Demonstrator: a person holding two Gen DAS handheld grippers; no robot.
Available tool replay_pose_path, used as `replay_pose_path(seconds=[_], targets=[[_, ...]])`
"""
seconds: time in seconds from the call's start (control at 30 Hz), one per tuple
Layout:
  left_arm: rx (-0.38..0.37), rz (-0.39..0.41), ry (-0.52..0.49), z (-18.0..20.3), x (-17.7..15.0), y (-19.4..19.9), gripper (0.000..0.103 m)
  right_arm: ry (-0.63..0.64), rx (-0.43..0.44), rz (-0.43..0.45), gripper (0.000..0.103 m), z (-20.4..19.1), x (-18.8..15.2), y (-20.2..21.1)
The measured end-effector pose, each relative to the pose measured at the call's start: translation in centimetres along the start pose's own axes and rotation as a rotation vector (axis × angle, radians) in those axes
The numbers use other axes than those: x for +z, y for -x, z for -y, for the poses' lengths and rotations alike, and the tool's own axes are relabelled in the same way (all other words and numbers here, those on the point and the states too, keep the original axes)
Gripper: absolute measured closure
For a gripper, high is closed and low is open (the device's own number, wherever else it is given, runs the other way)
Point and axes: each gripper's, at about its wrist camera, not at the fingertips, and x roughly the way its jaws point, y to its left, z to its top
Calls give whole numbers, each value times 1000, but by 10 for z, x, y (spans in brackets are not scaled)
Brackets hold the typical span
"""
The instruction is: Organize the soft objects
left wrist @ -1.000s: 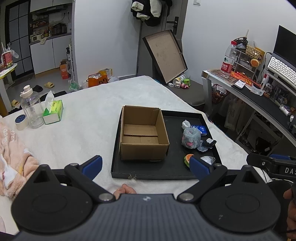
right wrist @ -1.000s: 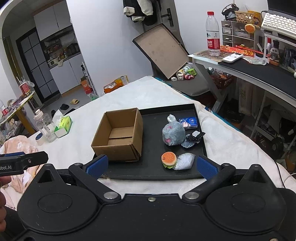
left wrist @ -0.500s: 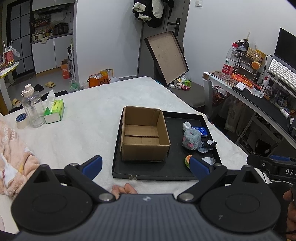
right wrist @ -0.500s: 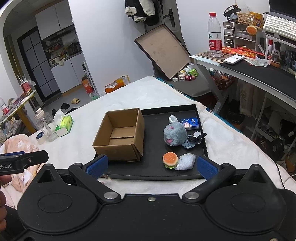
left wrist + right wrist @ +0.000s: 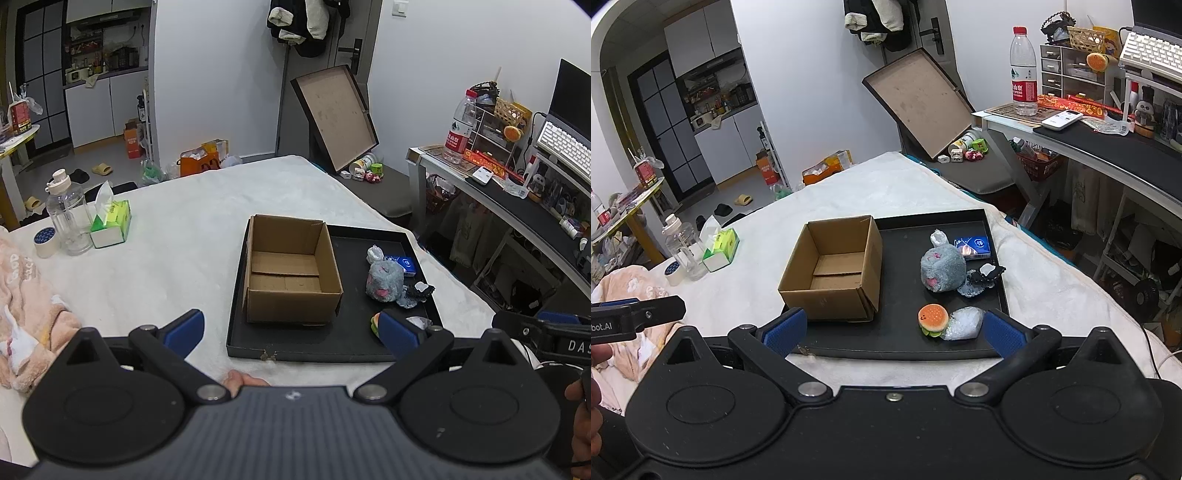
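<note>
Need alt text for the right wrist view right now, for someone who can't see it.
An open right gripper hovers short of a black tray on a white-covered table. On the tray, an empty cardboard box sits left; to its right lie a grey plush toy, a burger toy, a clear crumpled bag and a blue packet.

A lived-in home: kitchen cabinets (image 5: 99, 99), slippers (image 5: 101, 170), cluttered desk (image 5: 1108, 147).
</note>
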Motion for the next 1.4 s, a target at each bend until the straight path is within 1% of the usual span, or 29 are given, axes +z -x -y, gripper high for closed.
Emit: replay_pose_path(seconds=[0.67,0.8,1.07,1.23,1.4], targets=[[-1,4,6,-2,1,0,3,-2,-2,-4,0,1,-1,-2],[9,-1,9,-4,0,-4,3,-4,-3,-10,0,2,-2,-4],[10,0,-2,-4,1,-15,3,-2,2,-20,0,3,1,-12],[45,11,-30,-3,11,-26,3,-1,-2,-31,0,5,2,-21],[48,-21,-36,-9,18,-45,3,-23,-4,-50,0,14,2,-36]])
